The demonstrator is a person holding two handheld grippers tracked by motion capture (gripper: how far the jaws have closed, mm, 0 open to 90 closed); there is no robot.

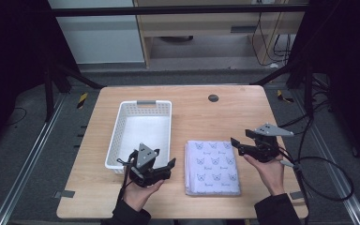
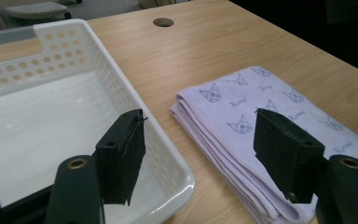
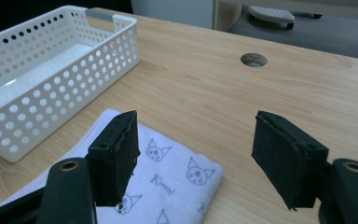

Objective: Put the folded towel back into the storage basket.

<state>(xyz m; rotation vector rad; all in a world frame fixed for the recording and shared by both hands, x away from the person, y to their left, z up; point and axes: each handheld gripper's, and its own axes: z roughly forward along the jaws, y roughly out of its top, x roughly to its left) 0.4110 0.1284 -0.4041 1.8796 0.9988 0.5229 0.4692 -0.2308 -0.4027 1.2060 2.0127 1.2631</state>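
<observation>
A folded lilac towel (image 1: 212, 166) with small cat faces printed on it lies on the wooden table (image 1: 215, 117), right of a white perforated basket (image 1: 116, 133) that holds nothing. My left gripper (image 1: 153, 158) hovers over the basket's near right corner, jaws open. In the left gripper view its gap (image 2: 200, 122) frames the basket rim (image 2: 121, 74) and the towel's left edge (image 2: 223, 107). My right gripper (image 1: 241, 137) stands open just right of the towel's far corner. In the right gripper view that gripper (image 3: 196, 123) has bare wood between its jaws, with the towel (image 3: 177, 179) below and the basket (image 3: 74, 93) to the left.
A round cable hole (image 1: 213, 98) sits near the table's far edge. Cables trail off the table's right side (image 1: 309, 164). Dark frame struts flank the table at the left and right, and beyond its far edge there is floor and a wooden cabinet.
</observation>
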